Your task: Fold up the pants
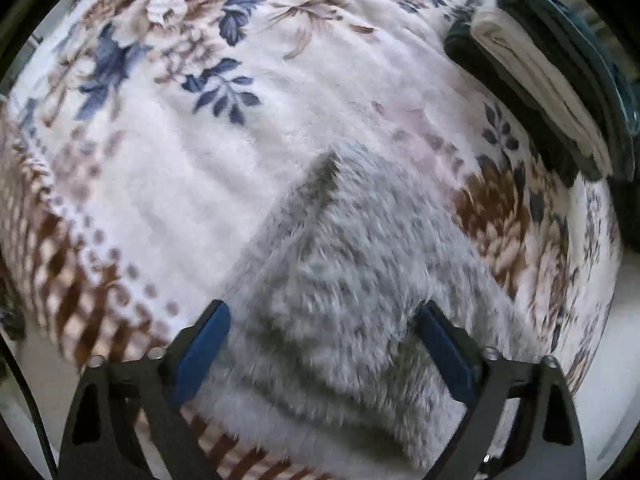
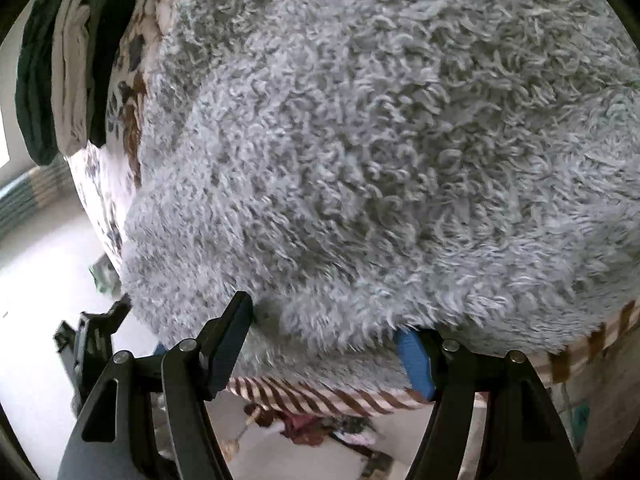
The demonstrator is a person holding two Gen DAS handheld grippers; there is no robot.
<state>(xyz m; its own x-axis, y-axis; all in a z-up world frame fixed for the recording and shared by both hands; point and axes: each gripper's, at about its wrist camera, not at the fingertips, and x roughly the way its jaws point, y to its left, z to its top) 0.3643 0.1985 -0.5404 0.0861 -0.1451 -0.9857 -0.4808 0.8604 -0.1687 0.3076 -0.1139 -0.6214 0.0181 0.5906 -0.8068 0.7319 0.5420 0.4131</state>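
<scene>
Left wrist view: left gripper (image 1: 322, 354) pointed down over grey fluffy pants (image 1: 332, 300) lying on a floral blanket (image 1: 160, 160); jaws stood fairly wide, blue pads (image 1: 202, 354) either side of the fleece, not pinching that I could see. The pants filled lower centre of the frame and tapered to a corner near mid-frame, so the visible piece ran from bottom edge up toward centre; whether that is the true long axis I couldn't tell, most of the garment was out of shot. A stack of folded clothes (image 1: 540, 84), dark and cream, sat upper right, well apart from the pants. Frame was motion-blurred. Right wrist view: right gripper (image 2: 332, 344) tilted down at the near edge of the pants (image 2: 380, 140), which filled nearly the whole frame and hung just over the blanket's striped border (image 2: 320, 398). Jaws sat partly spread, one blue pad (image 2: 414, 364) tucked under the fleece edge, dark finger (image 2: 230, 344) at lower left; no firm clamp visible. The same folded stack (image 2: 60, 72) appeared upper left. Likely step: grabbing the near edge to start a fold. To do it well, both grippers should bite all layers of the thick pile at matching points along the edge, then lift evenly so the fleece doesn't slip or bunch.
</scene>
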